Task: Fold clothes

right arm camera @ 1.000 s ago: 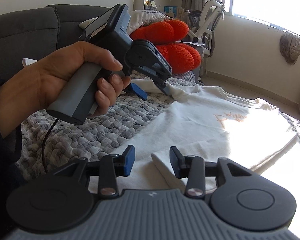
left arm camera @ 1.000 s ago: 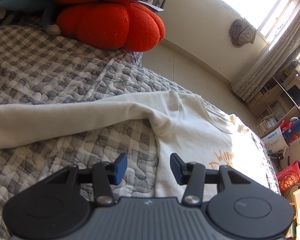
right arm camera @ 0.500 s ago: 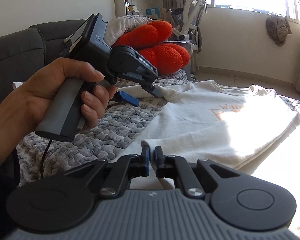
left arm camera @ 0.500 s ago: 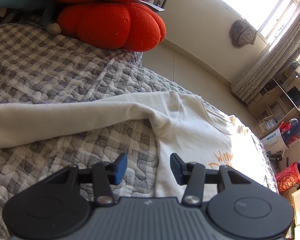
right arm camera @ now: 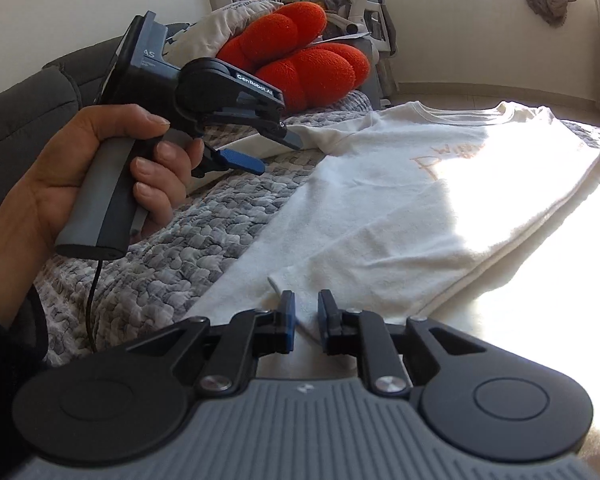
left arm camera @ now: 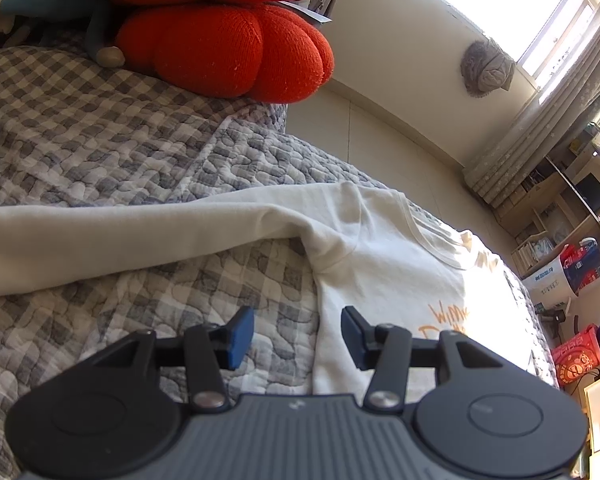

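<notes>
Your right gripper (right arm camera: 303,318) fingers are opening off the shirt (right arm camera: 400,200) corner, so the fold could spring back; left gripper (left arm camera: 296,334) fingers hover half-wide, empty.

You are seeing a red cushion (left arm camera: 224,44) sitting on the checked quilt (left arm camera: 100,128), curtains (left arm camera: 540,120) hanging by the window.

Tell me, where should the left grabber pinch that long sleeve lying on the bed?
Probably near the far end of the long sleeve, coming down from above. It lies flat and stretched out across the quilt, so its long edge gives a thin fold to pinch. The left gripper is open above the quilt, holding nothing.
</notes>
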A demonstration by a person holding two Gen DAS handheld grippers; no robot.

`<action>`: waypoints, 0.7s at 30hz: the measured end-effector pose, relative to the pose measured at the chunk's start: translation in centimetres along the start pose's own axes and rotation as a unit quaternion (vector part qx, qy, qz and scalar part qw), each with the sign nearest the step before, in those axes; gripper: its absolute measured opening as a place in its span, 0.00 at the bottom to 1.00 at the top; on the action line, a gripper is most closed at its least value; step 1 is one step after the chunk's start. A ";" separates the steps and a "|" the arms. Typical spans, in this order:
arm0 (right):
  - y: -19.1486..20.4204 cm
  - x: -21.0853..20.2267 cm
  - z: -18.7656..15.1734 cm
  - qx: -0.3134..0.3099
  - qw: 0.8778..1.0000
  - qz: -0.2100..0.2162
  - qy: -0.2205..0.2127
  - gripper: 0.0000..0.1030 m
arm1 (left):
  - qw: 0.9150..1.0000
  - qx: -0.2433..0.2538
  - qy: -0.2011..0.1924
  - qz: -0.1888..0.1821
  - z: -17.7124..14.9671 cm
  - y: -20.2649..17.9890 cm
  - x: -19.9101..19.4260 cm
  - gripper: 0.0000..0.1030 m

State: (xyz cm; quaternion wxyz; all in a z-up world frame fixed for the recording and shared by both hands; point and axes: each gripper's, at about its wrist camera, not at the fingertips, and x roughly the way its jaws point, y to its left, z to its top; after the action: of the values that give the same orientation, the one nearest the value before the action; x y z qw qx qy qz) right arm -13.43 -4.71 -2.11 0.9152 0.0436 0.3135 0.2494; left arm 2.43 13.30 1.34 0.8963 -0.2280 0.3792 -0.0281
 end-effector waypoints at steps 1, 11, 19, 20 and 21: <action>0.0 -0.2 0.3 -0.005 1.000 -0.001 0.003 0.17 | 1.000 0.001 0.000 0.000 0.0 0.0 0.0 0.48; -9.2 -2.8 5.9 0.039 0.991 -0.125 -0.025 0.21 | 1.000 0.004 0.002 -0.008 -0.1 -0.4 -0.2 0.51; -26.2 -4.1 8.4 0.333 0.925 -0.159 -0.090 0.25 | 1.000 0.023 0.008 -0.006 -0.5 -1.3 0.2 0.51; -26.9 -3.9 8.8 0.334 0.924 -0.162 -0.094 0.25 | 1.000 0.026 0.007 -0.005 -0.5 -1.4 0.2 0.51; -27.7 -3.6 9.1 0.335 0.923 -0.165 -0.098 0.25 | 1.000 0.029 0.007 -0.005 -0.6 -1.5 0.2 0.51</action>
State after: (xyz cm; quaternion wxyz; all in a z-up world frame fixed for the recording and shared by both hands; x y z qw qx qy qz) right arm 1.42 -29.96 0.64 0.9017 0.3190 0.2903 -0.0302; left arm 2.37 11.69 1.48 0.8996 -0.2037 0.3836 -0.0452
